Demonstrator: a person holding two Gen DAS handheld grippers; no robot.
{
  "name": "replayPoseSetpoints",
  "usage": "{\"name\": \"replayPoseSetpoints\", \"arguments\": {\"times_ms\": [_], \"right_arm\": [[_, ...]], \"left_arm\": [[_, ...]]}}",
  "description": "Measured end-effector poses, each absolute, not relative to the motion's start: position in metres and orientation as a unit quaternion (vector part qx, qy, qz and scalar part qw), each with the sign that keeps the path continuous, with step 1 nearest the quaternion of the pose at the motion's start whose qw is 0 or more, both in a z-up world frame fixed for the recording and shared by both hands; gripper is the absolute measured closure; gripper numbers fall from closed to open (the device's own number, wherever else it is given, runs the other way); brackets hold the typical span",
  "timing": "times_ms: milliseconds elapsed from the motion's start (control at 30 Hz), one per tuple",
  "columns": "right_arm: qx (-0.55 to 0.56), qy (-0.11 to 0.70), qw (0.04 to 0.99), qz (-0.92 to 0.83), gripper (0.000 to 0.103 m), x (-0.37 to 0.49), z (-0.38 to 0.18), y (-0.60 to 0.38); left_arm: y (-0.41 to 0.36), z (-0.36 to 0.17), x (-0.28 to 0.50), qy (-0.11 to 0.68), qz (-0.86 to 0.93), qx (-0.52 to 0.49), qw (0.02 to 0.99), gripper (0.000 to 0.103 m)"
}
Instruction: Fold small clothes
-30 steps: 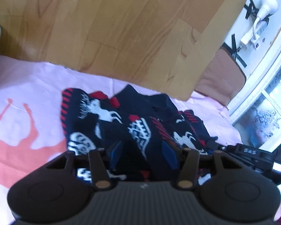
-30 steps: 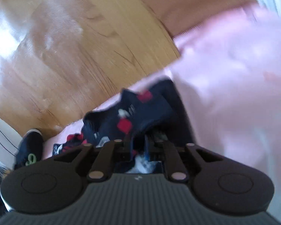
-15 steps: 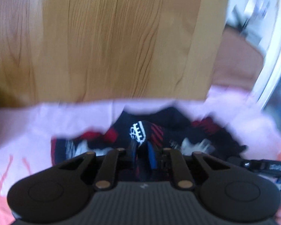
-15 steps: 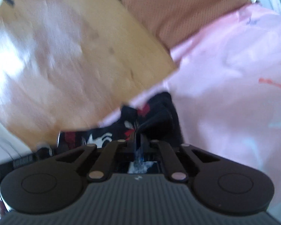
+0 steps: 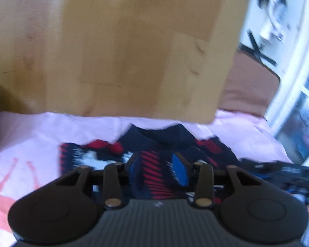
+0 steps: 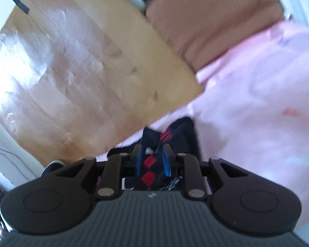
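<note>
Navy knit, red and white patterned — a small sweater (image 5: 154,144) is lying bunched on the pink bedsheet (image 5: 31,135), stretching nine to three o'clock. Both the left tongs (image 5: 157,165) and right tongs (image 6: 152,160) are opening, fabric lying between their blue pads.

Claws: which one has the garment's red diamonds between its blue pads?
The right claw: red diamonds of the navy garment sit between its opening jaws. The left claw, also opening, has red slanted stripes between them instead.
</note>
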State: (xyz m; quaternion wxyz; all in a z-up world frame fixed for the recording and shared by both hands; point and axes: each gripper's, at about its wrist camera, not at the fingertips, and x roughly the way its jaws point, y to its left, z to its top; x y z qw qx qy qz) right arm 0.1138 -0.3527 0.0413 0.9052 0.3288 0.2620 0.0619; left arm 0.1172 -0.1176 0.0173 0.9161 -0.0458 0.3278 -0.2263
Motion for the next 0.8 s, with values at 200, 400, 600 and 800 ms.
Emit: {"name": "replayPoseSetpoints", "arguments": {"times_ms": [200,400,600,800], "right_arm": [[0.348,0.283,0.892,0.062,0.077,0.12,0.017,-0.354],[0.317,0.252,0.913,0.056,0.068,0.111,0.025,-0.346],[0.262,0.204,0.942,0.05,0.05,0.098,0.034,-0.337],[0.301,0.196,0.933,0.037,0.05,0.097,0.031,-0.352]], "left_arm": [[-0.134,-0.025,0.12,0.335,-0.206,0.024,0.919,0.073],[-0.139,-0.018,0.107,0.329,-0.182,0.048,0.925,0.072],[-0.11,-0.005,0.095,0.315,-0.172,-0.003,0.933,0.071],[-0.131,0.001,0.064,0.28,-0.214,0.071,0.933,0.06]]}}
